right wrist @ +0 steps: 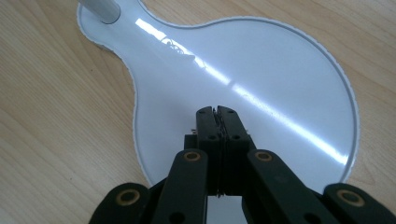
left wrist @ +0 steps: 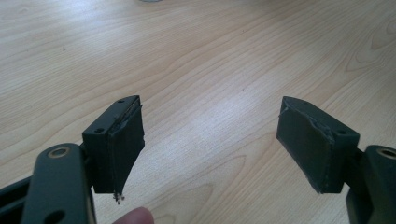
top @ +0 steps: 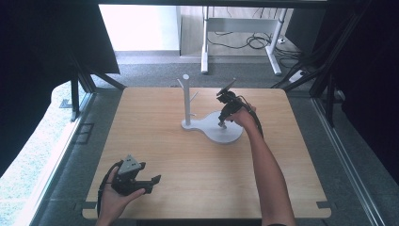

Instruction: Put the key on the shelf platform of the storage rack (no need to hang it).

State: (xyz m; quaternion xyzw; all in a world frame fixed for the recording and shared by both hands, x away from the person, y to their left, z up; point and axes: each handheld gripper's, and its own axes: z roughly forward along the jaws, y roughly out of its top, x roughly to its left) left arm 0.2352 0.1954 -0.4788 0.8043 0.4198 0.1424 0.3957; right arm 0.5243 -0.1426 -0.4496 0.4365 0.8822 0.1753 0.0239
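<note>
The right gripper [top: 223,121] hangs over the round plate of the white stand [top: 226,134], which sits a little toward the far right of the desk [top: 188,160]; its jaws are pressed together with nothing between them. To grip the plate's rim it should spread them first, then come in low from the edge. That forearm stretches forward, wrist bent downward. The left gripper [top: 149,182] rests at the near-left edge, jaws apart and empty
</note>
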